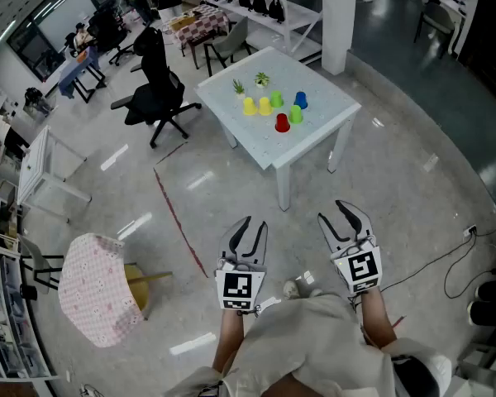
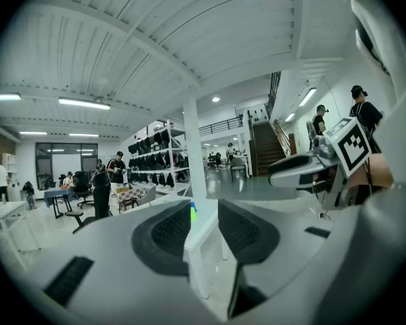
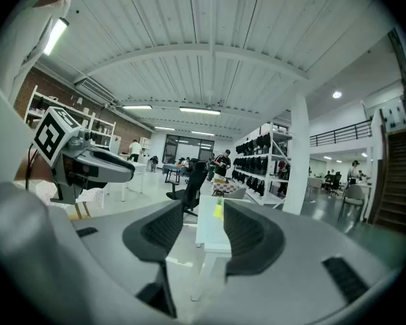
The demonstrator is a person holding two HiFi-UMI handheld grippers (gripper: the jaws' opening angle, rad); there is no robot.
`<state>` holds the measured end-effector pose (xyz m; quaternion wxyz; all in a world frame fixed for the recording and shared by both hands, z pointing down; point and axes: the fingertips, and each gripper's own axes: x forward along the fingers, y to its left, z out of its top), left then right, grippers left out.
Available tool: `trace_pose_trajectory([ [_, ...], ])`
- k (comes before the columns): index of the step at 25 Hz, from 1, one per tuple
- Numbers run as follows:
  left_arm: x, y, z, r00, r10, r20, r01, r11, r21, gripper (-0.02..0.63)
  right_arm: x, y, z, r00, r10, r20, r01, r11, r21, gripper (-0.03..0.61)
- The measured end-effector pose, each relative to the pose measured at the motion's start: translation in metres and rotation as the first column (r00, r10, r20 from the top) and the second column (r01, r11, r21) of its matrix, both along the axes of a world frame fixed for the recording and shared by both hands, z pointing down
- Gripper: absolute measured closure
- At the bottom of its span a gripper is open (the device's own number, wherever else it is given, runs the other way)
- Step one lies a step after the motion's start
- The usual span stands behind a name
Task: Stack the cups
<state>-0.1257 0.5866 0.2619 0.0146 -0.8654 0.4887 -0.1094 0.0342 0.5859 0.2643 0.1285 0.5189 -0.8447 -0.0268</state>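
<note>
Several coloured cups stand apart on a white table (image 1: pixel 314 143) far ahead: two yellow (image 1: pixel 256 106), two green (image 1: pixel 295 114), a blue (image 1: pixel 301 100) and a red (image 1: pixel 282 122). Two small green plants (image 1: pixel 262 79) stand behind them. I hold both grippers over the floor, well short of the table. My left gripper (image 1: pixel 250 222) (image 2: pixel 204 225) has its jaws drawn close with nothing between them. My right gripper (image 1: pixel 341 212) (image 3: pixel 212 232) stands open and empty. Each gripper view shows the table's corner and a cup tip (image 2: pixel 192 212) (image 3: pixel 218 210) in the distance between the jaws.
A black office chair (image 1: pixel 153 98) stands left of the table. A pink checked cover on a stool (image 1: pixel 95 288) is at my left. A white side table (image 1: pixel 41 168), a pillar (image 1: pixel 339 15) and a floor cable (image 1: pixel 446 263) are around. Polished floor lies between me and the table.
</note>
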Motion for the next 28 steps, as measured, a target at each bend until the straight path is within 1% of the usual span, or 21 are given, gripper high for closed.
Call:
trace_pose_trajectory([
  [7,-0.004,-0.002,0.005,1.000,0.026,-0.008,-0.026,1.000,0.006,0.482,-0.009,-0.002,0.001,0.999,0.021,0.034,-0.022,1.000,0.017,0.385],
  [12,-0.006,-0.015,0.004,1.000,0.026,-0.014,-0.026,1.000,0.006,0.479,-0.017,-0.009,0.001,1.000,-0.001,0.029,0.000,1.000,0.018,0.360],
  [14,-0.006,-0.021,0.006,0.999,0.028,-0.019,-0.028,1.000,-0.001,0.462,-0.018,-0.014,0.002,1.000,-0.004,0.026,0.003,1.000,0.019,0.359],
  [17,-0.004,-0.033,0.011,0.999,0.034,-0.019,-0.034,0.999,-0.014,0.433,-0.016,-0.025,0.004,1.000,-0.002,0.026,0.001,1.000,0.020,0.359],
  [28,0.007,-0.086,0.021,0.999,0.039,-0.013,-0.039,0.999,-0.036,0.431,-0.008,-0.084,0.013,0.999,-0.025,0.027,0.025,1.000,-0.002,0.360],
])
